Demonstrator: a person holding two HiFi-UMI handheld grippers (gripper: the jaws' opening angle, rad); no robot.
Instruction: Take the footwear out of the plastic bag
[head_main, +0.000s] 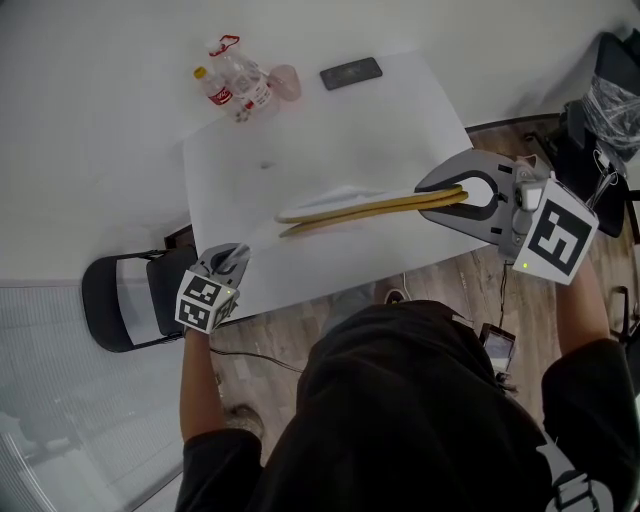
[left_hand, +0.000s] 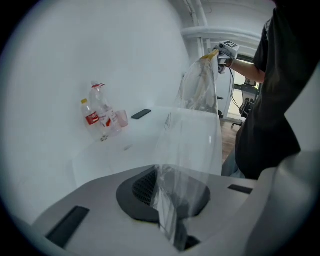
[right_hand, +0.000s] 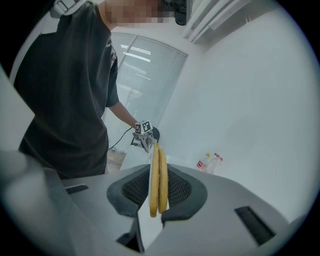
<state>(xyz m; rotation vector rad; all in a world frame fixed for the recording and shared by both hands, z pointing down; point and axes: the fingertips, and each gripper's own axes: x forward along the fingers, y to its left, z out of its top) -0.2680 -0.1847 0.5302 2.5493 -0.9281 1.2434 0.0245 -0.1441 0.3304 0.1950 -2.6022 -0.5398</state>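
Observation:
A flat yellow pair of footwear (head_main: 370, 208) hangs level above the white table (head_main: 400, 110), one end clamped in my right gripper (head_main: 442, 196), which is shut on it. A clear plastic bag (head_main: 335, 195) lies around its far part and is hard to make out. In the left gripper view the plastic bag (left_hand: 192, 145) stretches from my left gripper (left_hand: 169, 210), shut on its end, up to the footwear (left_hand: 208, 57). In the head view my left gripper (head_main: 237, 258) sits at the table's near left edge. In the right gripper view the footwear (right_hand: 157, 177) stands on edge between the jaws.
Plastic bottles (head_main: 238, 85), a pink cup (head_main: 287, 82) and a dark phone (head_main: 351, 72) lie at the table's far side. A black chair (head_main: 125, 300) stands left of the table. Dark equipment (head_main: 600, 120) and cables sit at the right on the wooden floor.

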